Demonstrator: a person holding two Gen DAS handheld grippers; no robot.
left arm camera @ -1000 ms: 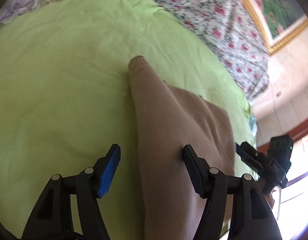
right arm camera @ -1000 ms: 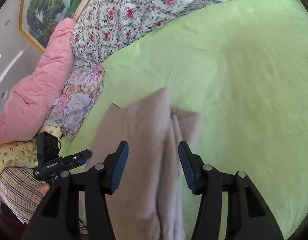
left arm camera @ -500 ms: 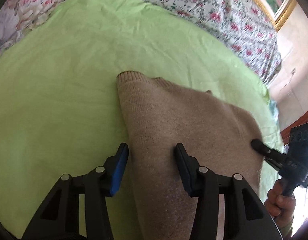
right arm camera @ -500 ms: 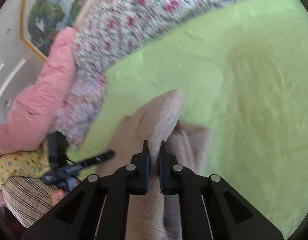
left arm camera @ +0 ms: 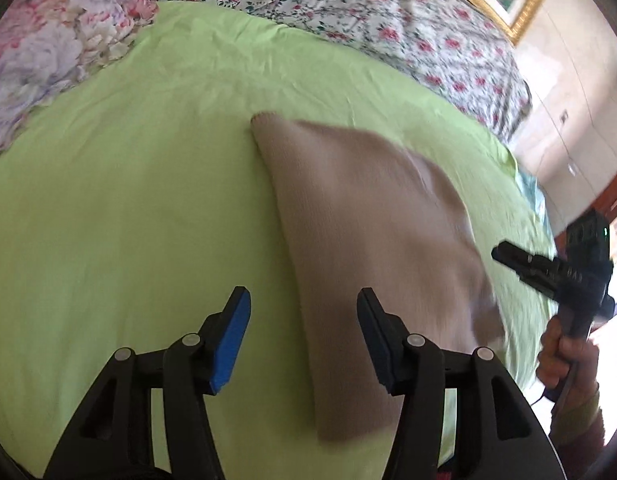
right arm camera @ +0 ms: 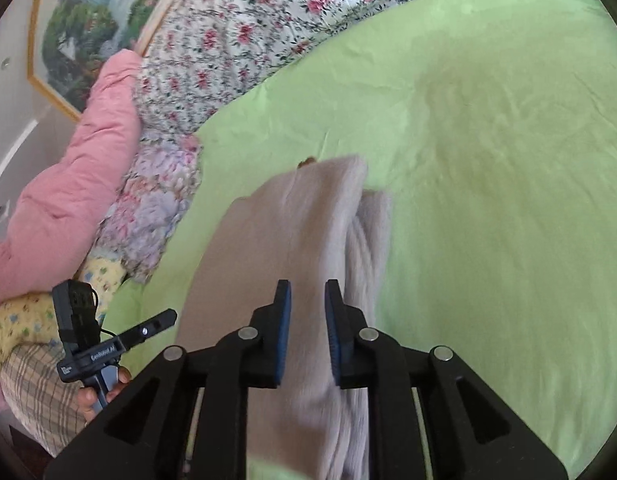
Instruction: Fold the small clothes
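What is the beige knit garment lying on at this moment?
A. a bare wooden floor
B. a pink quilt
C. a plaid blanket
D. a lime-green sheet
D: the beige knit garment lies on the lime-green sheet, which shows all around it in both wrist views.

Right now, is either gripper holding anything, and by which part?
Nothing is held. The left gripper is open over the beige sweater's edge; the right gripper has just been opening, with a raised fold between its jaws.
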